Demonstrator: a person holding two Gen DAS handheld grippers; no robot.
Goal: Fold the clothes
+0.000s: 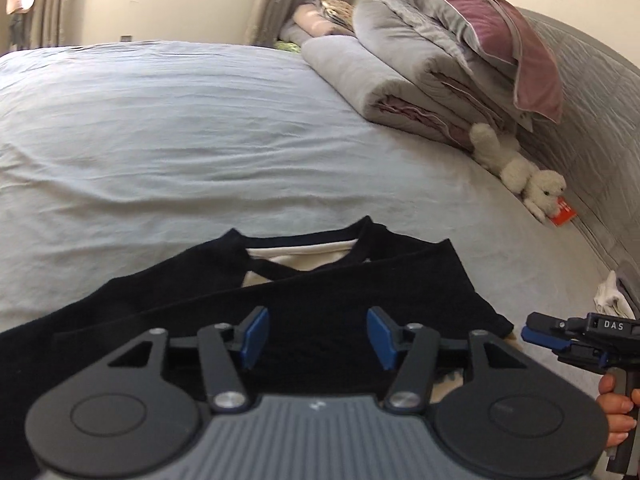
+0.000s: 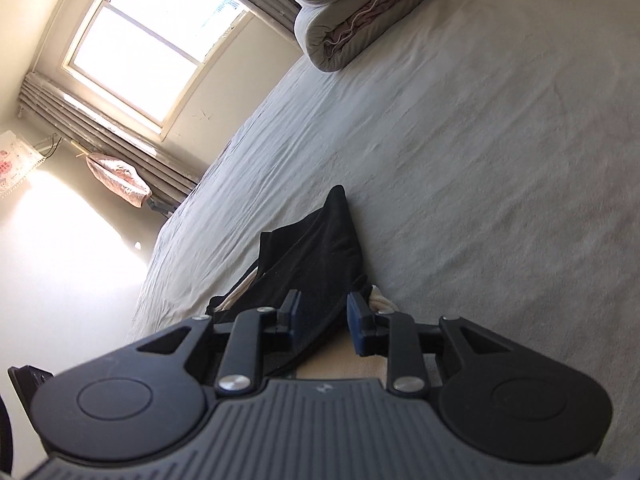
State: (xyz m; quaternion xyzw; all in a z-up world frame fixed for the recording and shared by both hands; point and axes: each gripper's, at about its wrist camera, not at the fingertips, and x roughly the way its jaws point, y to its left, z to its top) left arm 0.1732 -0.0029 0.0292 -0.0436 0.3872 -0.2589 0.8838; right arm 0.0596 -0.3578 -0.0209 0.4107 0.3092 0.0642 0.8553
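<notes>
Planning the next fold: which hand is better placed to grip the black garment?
Probably the left: its tongs stand open right over the black garment, while the right tongs sit off its edge, turned sideways.

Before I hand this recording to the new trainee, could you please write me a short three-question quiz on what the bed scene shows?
1. True or false: the left gripper is clamped on the black top.
2. What lies on the bed beside the folded quilts, along the headboard? A) a white soft toy B) a shoe C) a book
3. Fill in: the pillow on top of the quilts is ___ in colour.
Key: 1 false, its jaws stand open above the top. 2 A. 3 purple.
</notes>
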